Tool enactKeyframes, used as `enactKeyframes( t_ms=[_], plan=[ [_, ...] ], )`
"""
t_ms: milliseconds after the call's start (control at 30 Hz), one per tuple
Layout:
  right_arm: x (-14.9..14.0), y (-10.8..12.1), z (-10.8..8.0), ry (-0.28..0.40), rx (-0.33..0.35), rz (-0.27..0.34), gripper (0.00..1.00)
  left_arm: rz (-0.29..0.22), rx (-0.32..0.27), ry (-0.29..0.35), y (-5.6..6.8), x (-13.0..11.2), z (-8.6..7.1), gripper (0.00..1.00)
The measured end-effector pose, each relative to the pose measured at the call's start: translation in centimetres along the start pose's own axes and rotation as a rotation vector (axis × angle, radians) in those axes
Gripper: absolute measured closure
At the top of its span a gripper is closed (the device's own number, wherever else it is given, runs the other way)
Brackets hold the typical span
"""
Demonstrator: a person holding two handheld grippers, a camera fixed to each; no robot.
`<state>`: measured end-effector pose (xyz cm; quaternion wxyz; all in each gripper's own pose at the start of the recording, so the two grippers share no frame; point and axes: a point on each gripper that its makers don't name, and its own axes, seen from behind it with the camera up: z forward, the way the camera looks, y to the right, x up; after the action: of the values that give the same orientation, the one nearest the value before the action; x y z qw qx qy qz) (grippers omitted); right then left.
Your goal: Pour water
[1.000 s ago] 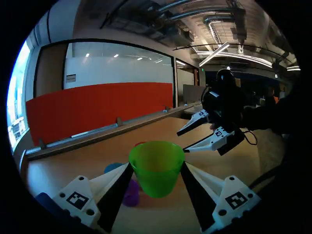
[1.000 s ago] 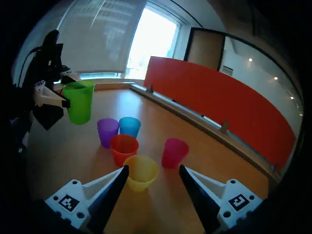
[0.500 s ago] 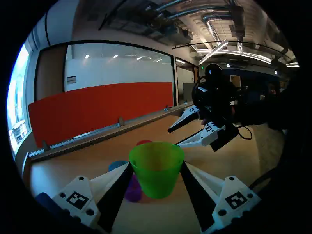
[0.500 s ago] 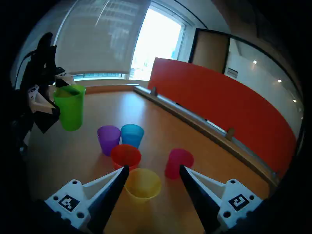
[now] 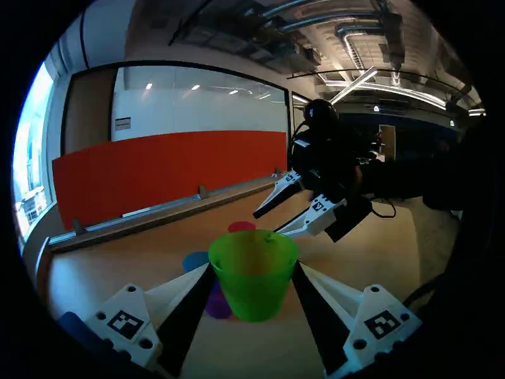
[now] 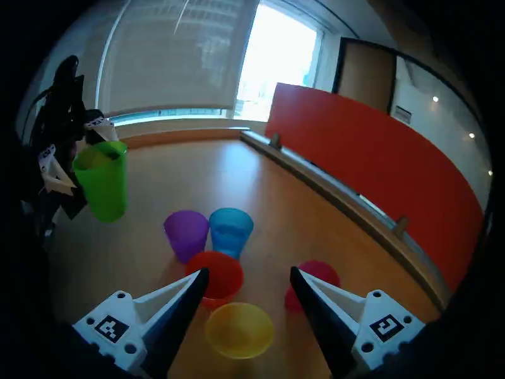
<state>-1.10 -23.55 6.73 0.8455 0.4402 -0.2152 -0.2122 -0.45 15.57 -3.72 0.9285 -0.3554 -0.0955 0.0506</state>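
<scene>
Green cup (image 5: pixel 254 275) is gripped upright between both fingers of the left gripper (image 5: pixel 253 268), which is clenched on its sides just below the rim. In the right gripper view the same cup (image 6: pixel 101 180) is seen held above the wooden table (image 6: pixel 189 158), well apart from and to one side of a cluster of five cups standing on the tabletop. Whether water is inside the green cup cannot be told.

The cluster is made up of a purple cup (image 6: pixel 187 234) and a blue cup (image 6: pixel 231 230) side by side and touching or nearly so, a red cup (image 6: pixel 214 278) just in front of them, a yellow cup (image 6: pixel 239 328) nearest the camera, and a pink cup (image 6: pixel 315 273) partly hidden behind one finger. All are upright with their mouths open upward.

The right gripper (image 6: pixel 247 271) is held over the cluster with its jaws spread wide and nothing clasped between them; the yellow cup is seen below the gap. A red partition (image 6: pixel 379 164) is seen along the far edge of the table.
</scene>
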Motion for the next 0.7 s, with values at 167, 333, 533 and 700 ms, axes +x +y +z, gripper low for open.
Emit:
enactKeyframes(
  t_ms=[167, 333, 533, 700],
  plan=[
    [0.3, 0.1, 1.8, -0.031, 0.040, -0.010, 0.00, -0.010, 0.011, 0.008, -0.5, 0.1, -0.2, 0.15],
    [1.0, -0.1, 3.5, -0.051, 0.076, -0.019, 0.00, -0.020, 0.023, 0.014, -0.9, 0.0, -0.4, 0.15],
    [1.3, -0.6, 5.4, -0.092, 0.116, -0.032, 0.00, -0.031, 0.038, 0.016, -1.6, -0.3, -0.5, 0.15],
    [1.3, -1.2, 6.8, -0.138, 0.146, -0.040, 0.00, -0.050, 0.046, 0.023, -2.1, -0.3, -0.5, 0.15]
  ],
)
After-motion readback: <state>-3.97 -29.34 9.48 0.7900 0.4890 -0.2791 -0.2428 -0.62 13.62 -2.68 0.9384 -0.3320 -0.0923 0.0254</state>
